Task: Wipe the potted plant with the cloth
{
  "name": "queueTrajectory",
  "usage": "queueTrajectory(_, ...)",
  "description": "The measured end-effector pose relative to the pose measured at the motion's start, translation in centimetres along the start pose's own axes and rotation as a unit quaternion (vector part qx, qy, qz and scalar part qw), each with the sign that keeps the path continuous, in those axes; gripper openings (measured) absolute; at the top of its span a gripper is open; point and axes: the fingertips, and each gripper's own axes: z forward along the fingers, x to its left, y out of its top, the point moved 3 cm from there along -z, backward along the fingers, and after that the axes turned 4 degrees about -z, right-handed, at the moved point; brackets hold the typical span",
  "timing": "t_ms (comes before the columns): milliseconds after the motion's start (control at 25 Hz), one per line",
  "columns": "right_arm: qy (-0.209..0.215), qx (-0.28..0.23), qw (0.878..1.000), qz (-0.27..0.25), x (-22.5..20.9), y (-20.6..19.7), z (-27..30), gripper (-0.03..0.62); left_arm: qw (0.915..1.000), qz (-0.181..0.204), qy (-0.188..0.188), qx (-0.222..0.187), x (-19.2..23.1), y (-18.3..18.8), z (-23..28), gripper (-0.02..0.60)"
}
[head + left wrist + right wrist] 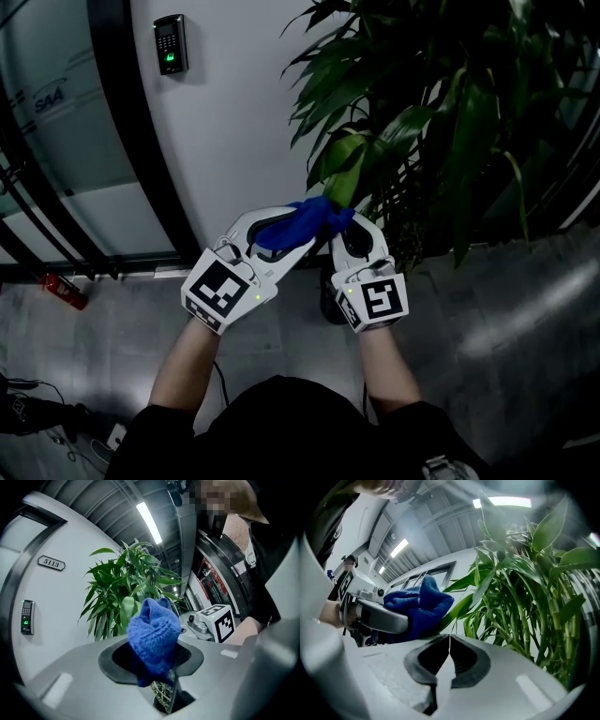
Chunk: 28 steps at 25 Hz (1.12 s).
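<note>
Presently finding the left forearm [187, 361] and right forearm [386, 361] extended forward from the body, converging toward the potted plant [422, 122]. Recording the left gripper [281, 234] as angled inward to the right, marker cube [222, 289] nearest the camera, jaws clamped on the blue cloth [305, 220]. Seeing the cloth bunched into a wad, bulging out above the jaw pads in the left gripper view, with a tail hanging below them. Recording the right gripper [352, 234] as just beside the left, pointing nearly straight ahead, its own cube [380, 302] facing up. Finding its jaws set together pad to pad, with nothing discernible between them in the right gripper view. Placing the cloth wad against the lower end of a pale green leaf [345, 167] at the plant's near left edge, just above the right gripper's front end. Unable to confirm from any view whether the right gripper touches that leaf. Noting a white wall [234, 122] behind, carrying a keypad [170, 43].
</note>
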Motion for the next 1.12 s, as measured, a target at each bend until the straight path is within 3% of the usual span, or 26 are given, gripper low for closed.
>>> queueTrajectory(600,0.012,0.002,0.999,0.039,0.1,-1.2,-1.2,0.005,0.9963,-0.078,0.029,0.022,-2.0,-3.9,-1.5,0.153)
queueTrajectory(800,0.020,0.002,0.998,0.055,0.1,-1.5,-2.4,0.005,0.9915,-0.120,0.043,0.027,-3.0,-4.9,-1.7,0.153)
queueTrajectory(1120,0.044,0.005,0.997,0.067,-1.1,-2.4,-4.9,0.005,0.9846,-0.149,0.084,0.036,-4.7,-6.4,-2.0,0.153)
